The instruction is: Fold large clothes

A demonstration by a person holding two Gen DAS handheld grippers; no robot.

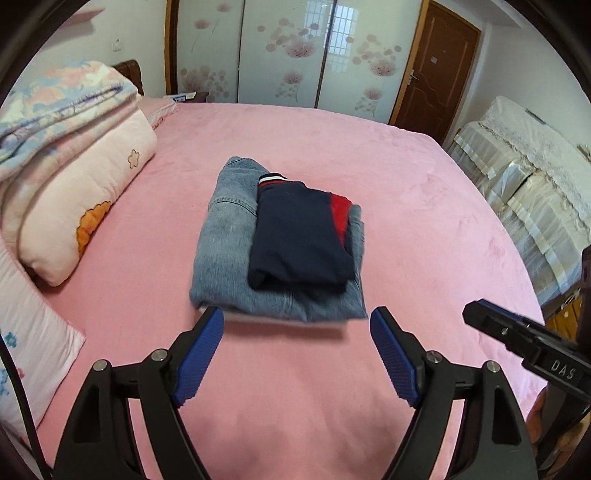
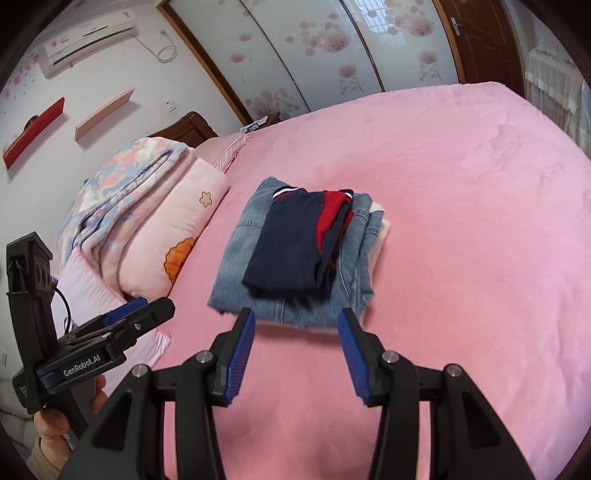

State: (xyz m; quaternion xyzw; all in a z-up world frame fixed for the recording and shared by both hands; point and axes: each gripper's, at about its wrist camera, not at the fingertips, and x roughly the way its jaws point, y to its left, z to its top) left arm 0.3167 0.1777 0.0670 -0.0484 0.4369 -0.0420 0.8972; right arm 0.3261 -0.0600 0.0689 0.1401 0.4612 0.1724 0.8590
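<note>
Showing only from the right wrist: air conditioner [image 2: 88,35].

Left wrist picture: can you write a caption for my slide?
Open left gripper above a pink bed, facing a navy-and-red top stacked on folded jeans.

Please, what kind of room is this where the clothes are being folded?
Most likely a home bedroom. A wide bed with a pink cover fills the view, folded quilts and pillows lie at its head, and a sliding wardrobe with flower-printed doors stands behind. Folded clothes sit on the bed.
</note>
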